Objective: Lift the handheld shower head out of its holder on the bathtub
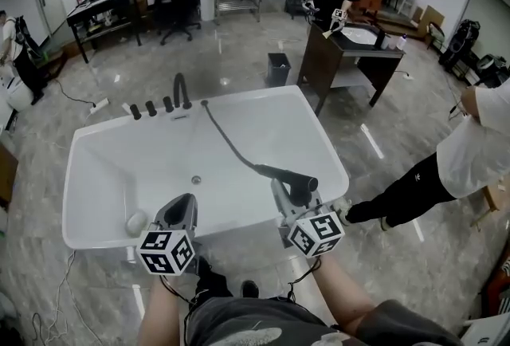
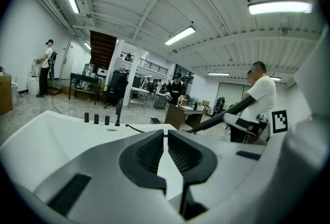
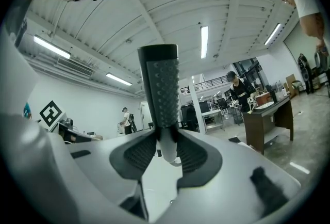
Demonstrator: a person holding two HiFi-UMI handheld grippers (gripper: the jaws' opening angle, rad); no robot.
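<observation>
While the shower head (image 1: 288,175) is clamped between the fingers of the right gripper (image 1: 293,194) over the near right corner of the bathtub (image 1: 80,177), its hose (image 1: 227,137) is stretched to the far edge. The left gripper (image 1: 182,210), its fingers drawn together on nothing, is held at the near edge.

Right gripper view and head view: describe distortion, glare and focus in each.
Right gripper view: fisheye bends the ceiling, corners black out, light strips glare white, the shower head in the right claw is sharp. Head view: bathtub rim bows, glossy floor reflects lights.
</observation>
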